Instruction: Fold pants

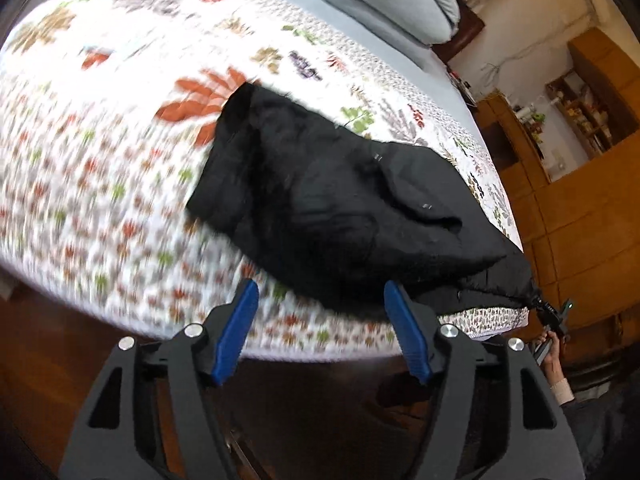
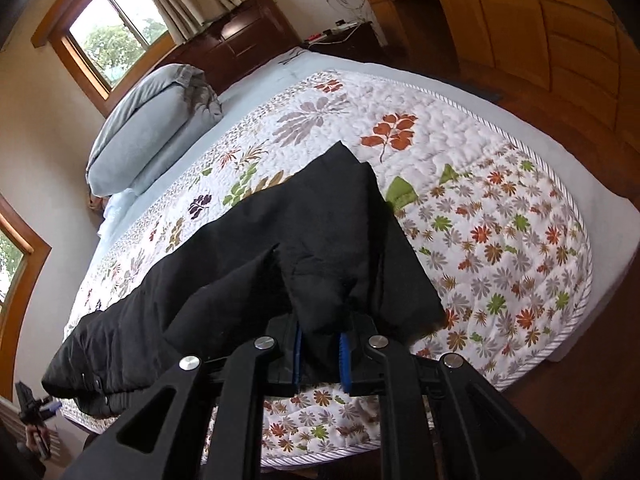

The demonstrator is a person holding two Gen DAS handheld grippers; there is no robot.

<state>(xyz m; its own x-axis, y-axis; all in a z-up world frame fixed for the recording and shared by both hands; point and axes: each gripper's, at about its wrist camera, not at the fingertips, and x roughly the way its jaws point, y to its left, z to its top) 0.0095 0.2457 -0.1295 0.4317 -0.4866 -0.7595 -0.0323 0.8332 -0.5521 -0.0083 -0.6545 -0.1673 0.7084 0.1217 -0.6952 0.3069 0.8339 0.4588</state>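
Observation:
Black pants (image 1: 320,200) lie crumpled along the near edge of a bed under a floral quilt (image 1: 100,160). My left gripper (image 1: 322,320) is open just short of the pants' near edge; its blue pads (image 1: 240,328) stand wide apart and touch no fabric. In the right wrist view the pants (image 2: 320,232) stretch away to the left, with one end folded back and lifted. My right gripper (image 2: 320,356) is shut on that bunched black end, which fills the gap between its pads. The right gripper (image 1: 550,314) also shows small at the pants' far right end.
A grey-blue pillow (image 2: 152,136) lies at the head of the bed by a dark wooden headboard (image 2: 240,36). Wooden cupboards (image 2: 540,32) line the far wall. Dark floor (image 1: 48,360) runs below the bed's edge. A hand (image 1: 554,356) holds the right gripper.

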